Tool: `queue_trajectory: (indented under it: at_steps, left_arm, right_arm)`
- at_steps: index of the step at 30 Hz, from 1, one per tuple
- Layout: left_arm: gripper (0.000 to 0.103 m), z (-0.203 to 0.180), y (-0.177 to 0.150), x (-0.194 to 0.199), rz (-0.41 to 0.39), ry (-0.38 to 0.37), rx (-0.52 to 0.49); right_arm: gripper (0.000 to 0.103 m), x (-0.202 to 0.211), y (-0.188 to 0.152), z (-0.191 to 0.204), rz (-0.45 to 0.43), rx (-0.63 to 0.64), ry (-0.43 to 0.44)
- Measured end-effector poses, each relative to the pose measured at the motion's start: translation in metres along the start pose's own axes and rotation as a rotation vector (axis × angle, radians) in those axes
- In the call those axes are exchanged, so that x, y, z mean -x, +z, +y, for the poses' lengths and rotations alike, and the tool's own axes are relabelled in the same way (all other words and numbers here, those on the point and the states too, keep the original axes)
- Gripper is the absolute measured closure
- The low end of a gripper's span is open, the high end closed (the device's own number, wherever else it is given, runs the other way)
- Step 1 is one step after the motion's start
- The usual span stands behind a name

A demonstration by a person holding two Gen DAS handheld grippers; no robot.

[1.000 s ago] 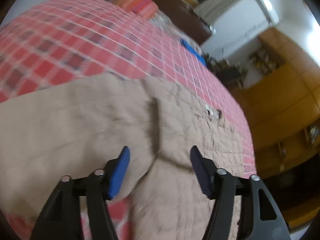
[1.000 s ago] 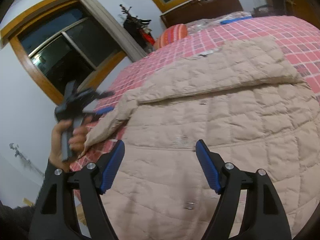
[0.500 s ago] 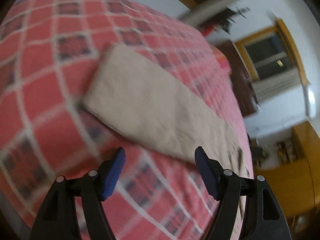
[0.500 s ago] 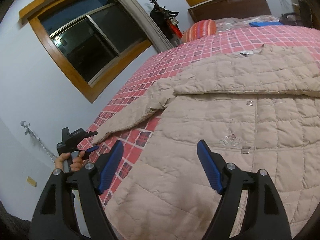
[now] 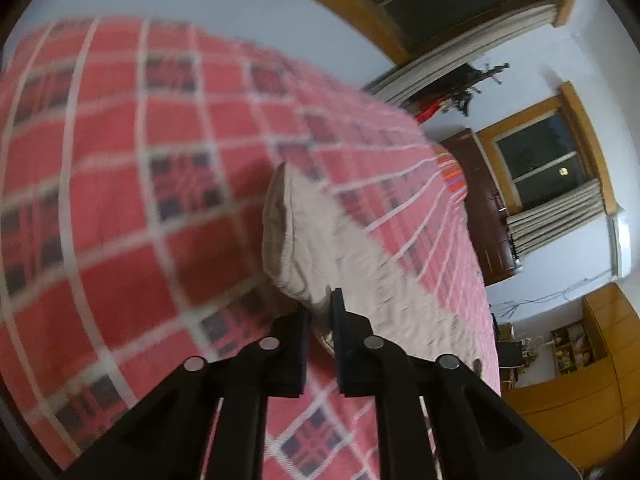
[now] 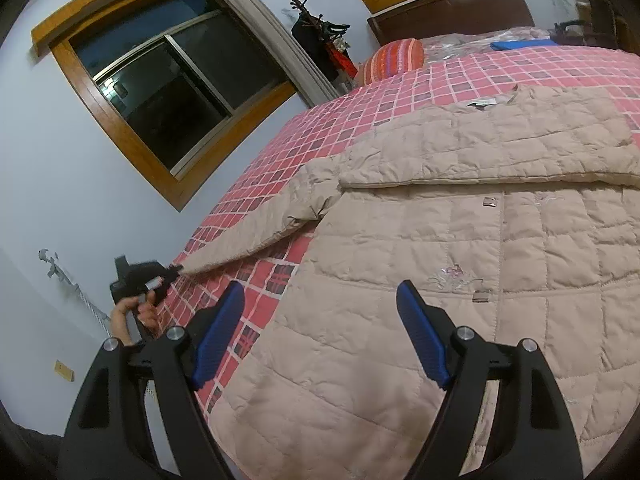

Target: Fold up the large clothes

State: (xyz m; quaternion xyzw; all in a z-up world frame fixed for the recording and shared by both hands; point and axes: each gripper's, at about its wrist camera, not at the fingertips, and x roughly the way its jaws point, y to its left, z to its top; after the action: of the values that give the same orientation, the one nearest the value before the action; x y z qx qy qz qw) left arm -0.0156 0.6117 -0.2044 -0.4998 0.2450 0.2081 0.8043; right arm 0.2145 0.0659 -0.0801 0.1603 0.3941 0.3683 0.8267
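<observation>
Left wrist footage is blurred, yet the left tool (image 5: 320,312) is seen clamped on the cuff end of a beige quilted sleeve (image 5: 320,236), the black jaws nearly together with fabric pinched between them. The sleeve is stretched away over a bed covered by a red checked bedspread (image 5: 120,208). A dark wooden headboard (image 5: 484,208) and a curtained window (image 5: 548,168) are visible beyond the bed.

From the right wrist view, the beige quilted coat (image 6: 460,280) is laid flat across the bedspread (image 6: 360,120), one front panel folded over the body, with metal clasps along its closure. Its sleeve (image 6: 256,232) is extended toward the bed's edge, where it is held at the tip by the left tool (image 6: 176,270), gripped in a person's hand (image 6: 136,312). The right tool (image 6: 320,336) is held above the coat's lower part with its blue-padded fingers (image 6: 218,332) spread wide and nothing between them. A striped orange pillow (image 6: 394,58) is placed near the head of the bed.
</observation>
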Motion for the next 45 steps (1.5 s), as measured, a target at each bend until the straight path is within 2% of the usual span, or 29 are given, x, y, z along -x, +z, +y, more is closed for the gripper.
queue_trajectory:
  at_steps: [3, 8, 12, 15, 21, 25, 31, 38, 41, 43, 45]
  left_arm:
    - [0.096, -0.042, 0.005, 0.013, -0.033, -0.016, -0.106]
    - [0.097, -0.13, 0.012, 0.028, -0.081, -0.103, -0.285]
    - [0.098, -0.208, -0.003, 0.03, -0.075, -0.168, -0.449]
    - [0.098, -0.255, -0.021, 0.025, -0.052, -0.224, -0.535]
    - [0.098, -0.358, -0.098, -0.007, 0.066, -0.313, -0.746]
    - [0.098, -0.402, -0.163, -0.04, 0.165, -0.335, -0.872]
    - [0.098, -0.419, -0.258, -0.108, 0.363, -0.333, -0.974]
    - [0.095, -0.403, -0.332, -0.177, 0.556, -0.29, -1.038]
    - [0.085, -0.395, -0.335, -0.181, 0.594, -0.312, -1.026]
    - [0.071, -0.395, -0.323, -0.169, 0.59, -0.356, -0.99]
    - [0.052, -0.392, -0.297, -0.15, 0.547, -0.403, -0.938]
  right_arm:
    - [0.025, 0.0, 0.0, -0.002, 0.0, -0.006, 0.002]
    - [0.025, 0.007, 0.0, -0.005, -0.017, -0.017, -0.004]
    - [0.025, 0.017, 0.0, -0.012, -0.037, -0.037, -0.011]
    - [0.025, 0.022, 0.001, -0.019, -0.046, -0.064, -0.01]
    - [0.025, 0.038, 0.0, -0.027, -0.079, -0.08, -0.037]
    - [0.025, 0.05, -0.001, -0.04, -0.103, -0.114, -0.062]
    - [0.025, 0.061, -0.003, -0.06, -0.119, -0.165, -0.104]
    - [0.025, 0.061, 0.0, -0.086, -0.098, -0.224, -0.139]
    - [0.025, 0.058, 0.014, -0.1, -0.08, -0.259, -0.122]
    - [0.025, 0.056, 0.027, -0.107, -0.073, -0.284, -0.087]
    - [0.025, 0.046, 0.053, -0.121, -0.048, -0.327, -0.022]
